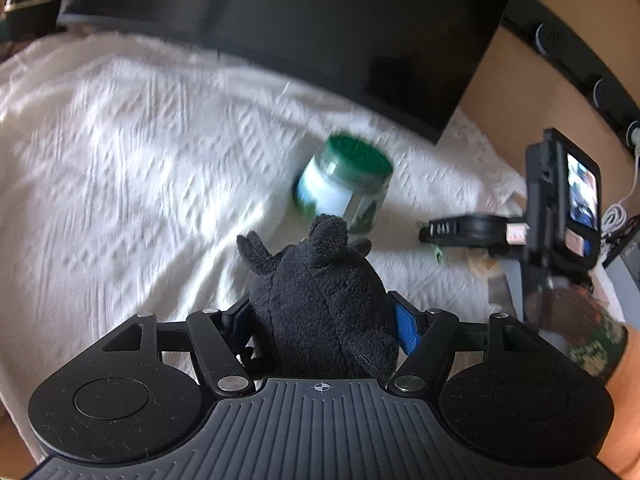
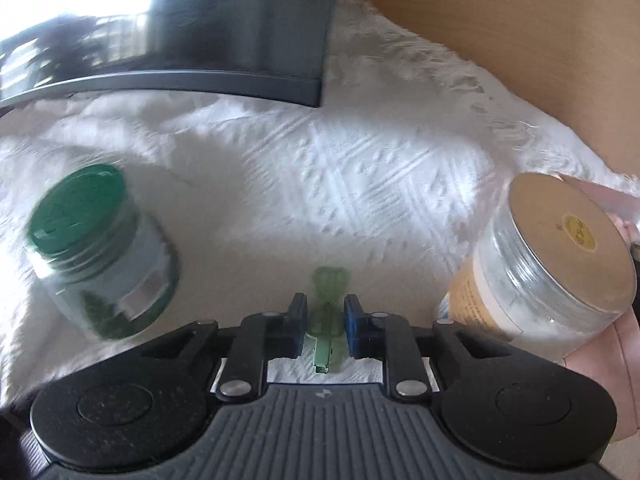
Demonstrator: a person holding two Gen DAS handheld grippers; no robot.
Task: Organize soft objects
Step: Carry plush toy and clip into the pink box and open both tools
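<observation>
1. While your left gripper (image 1: 324, 320) tilts down over the white cloth (image 1: 120, 160), it clamps the black plush (image 1: 316, 300).
2. Your right gripper (image 2: 322, 320), also angled down, has narrowed around a small green toy (image 2: 328, 312).
3. Green-lidded jar (image 1: 344, 184) stands just beyond the plush.

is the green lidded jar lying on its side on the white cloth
No, the green lidded jar stands upright on the white cloth, lid on top, just beyond the black plush toy.

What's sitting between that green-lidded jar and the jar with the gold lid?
Mostly bare white cloth, seen from the right wrist. Near its lower edge the right gripper closes on a small pale green toy.
</observation>
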